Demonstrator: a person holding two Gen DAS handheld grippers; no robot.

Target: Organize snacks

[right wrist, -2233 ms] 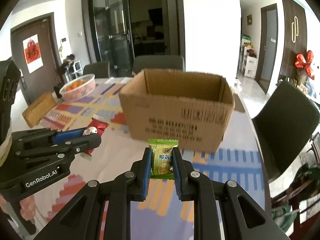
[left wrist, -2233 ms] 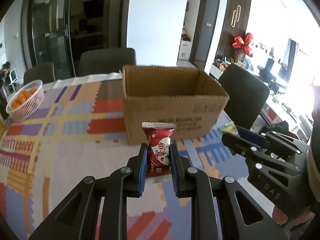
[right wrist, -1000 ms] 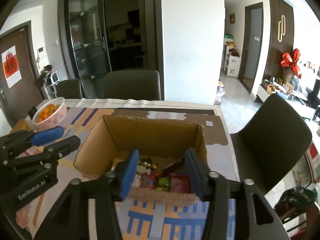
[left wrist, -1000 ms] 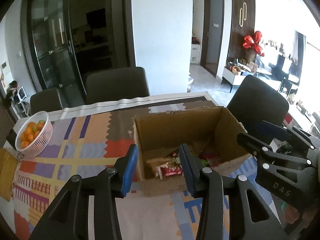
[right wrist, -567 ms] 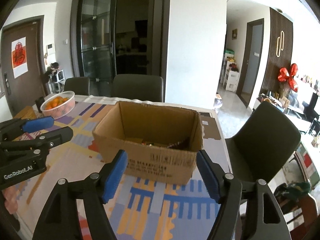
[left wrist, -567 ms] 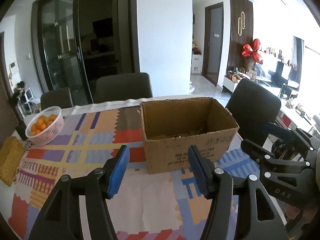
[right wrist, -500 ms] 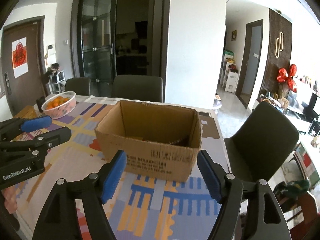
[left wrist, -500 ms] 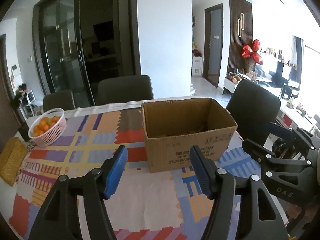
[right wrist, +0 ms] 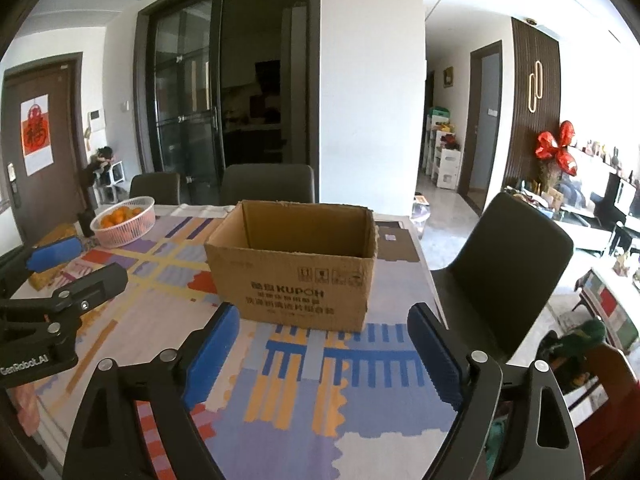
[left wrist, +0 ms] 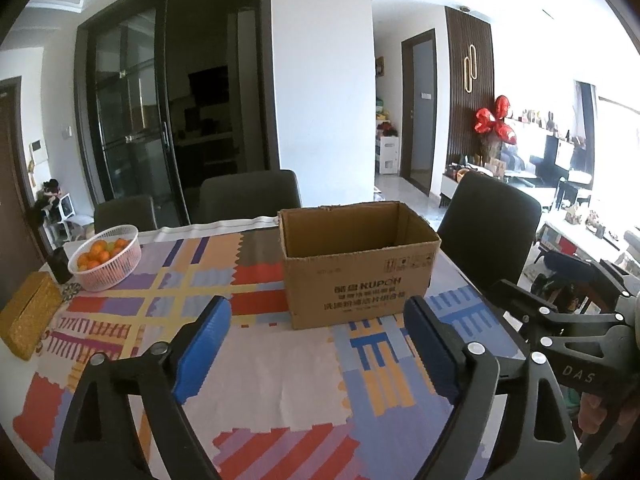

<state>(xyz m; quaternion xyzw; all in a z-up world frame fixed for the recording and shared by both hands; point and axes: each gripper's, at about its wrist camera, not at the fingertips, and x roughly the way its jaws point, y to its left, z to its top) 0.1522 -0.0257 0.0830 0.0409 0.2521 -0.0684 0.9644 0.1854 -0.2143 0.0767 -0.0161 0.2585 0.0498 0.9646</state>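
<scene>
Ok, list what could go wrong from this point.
1. The cardboard box sits near the table's right edge; a nudge from the open right gripper might push it off.
2. The box's contents are hidden from both views, so a spilled or missed snack could go unnoticed.
3. The open left gripper could bump the fruit basket when reaching left.

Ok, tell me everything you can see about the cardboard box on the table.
The cardboard box is plain brown corrugated card, rectangular, open at the top with no flaps showing. Its near face carries dark printed text reading KUPOH with Chinese characters and small handling symbols. It stands upright on the patterned tablecloth, toward the table's right side. Its contents are hidden from this low angle. Nothing but the cloth touches it.
</scene>
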